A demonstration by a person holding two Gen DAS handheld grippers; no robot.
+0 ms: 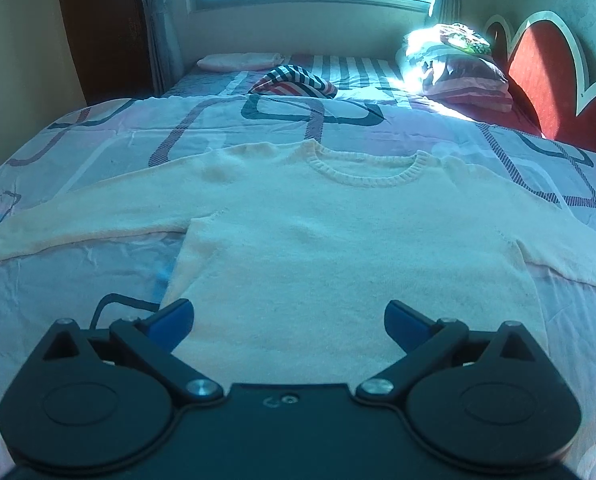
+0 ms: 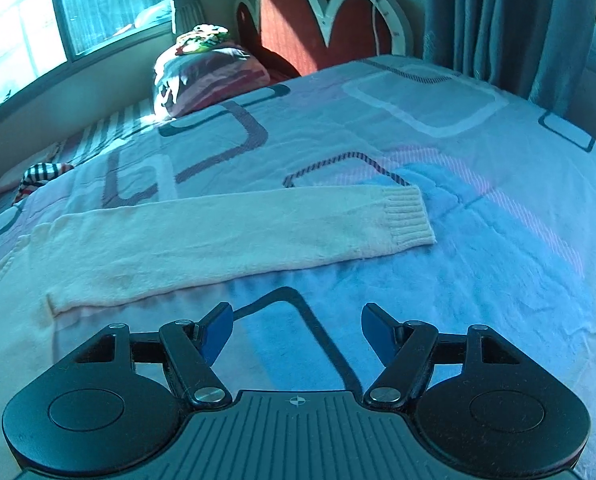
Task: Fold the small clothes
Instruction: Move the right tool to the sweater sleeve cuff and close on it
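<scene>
On the bed, over a pale quilted bedspread point(image 1: 97, 280) printed with dark rounded-rectangle outlines, lies a cream knitted sweater point(image 1: 338, 248) with a round ribbed neck. It is spread flat, front up, the neck toward the window and the hem toward the camera, and both sleeves are stretched out to the sides. The knit looks soft and fuzzy; the collar and the cuff show clear ribs. In the right wrist view the right sleeve point(image 2: 225, 232) lies straight across the bedspread and its ribbed cuff point(image 2: 408, 216) is flat.

The left gripper point(image 1: 289, 324), black with blue finger pads, hovers at the hem of the sweater with its jaws wide apart and nothing between them. The right gripper point(image 2: 295, 334) is also spread wide and holds nothing; it is over bare bedspread, just below the sleeve.

Farther back there is a striped bundle of cloth point(image 1: 293, 82), a pile of folded colourful bedding point(image 1: 454, 64) in sunlight, and a red padded headboard with a white scalloped border point(image 1: 546, 68).
</scene>
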